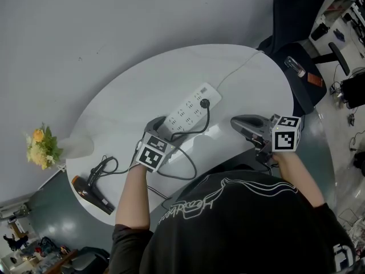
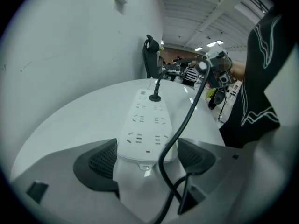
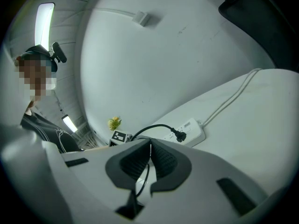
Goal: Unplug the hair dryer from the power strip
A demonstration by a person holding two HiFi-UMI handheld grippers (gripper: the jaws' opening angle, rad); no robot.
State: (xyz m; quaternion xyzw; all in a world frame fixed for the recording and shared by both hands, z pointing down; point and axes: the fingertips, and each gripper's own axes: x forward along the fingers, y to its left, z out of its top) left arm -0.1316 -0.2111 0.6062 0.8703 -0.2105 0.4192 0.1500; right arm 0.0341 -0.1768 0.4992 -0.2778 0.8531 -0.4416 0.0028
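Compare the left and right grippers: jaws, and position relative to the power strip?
Jaws: the left gripper stands wide apart, the right gripper is closed. Position: the left gripper straddles the near end of the power strip, with the black cord between its jaws; the right gripper sits apart from the strip. Both are over the white table.

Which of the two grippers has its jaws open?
The left gripper: its jaws stand apart on either side of the power strip, at its near end. The right gripper has its jaws closed together, away from it.

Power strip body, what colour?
White power strip; shows best in the left gripper view.
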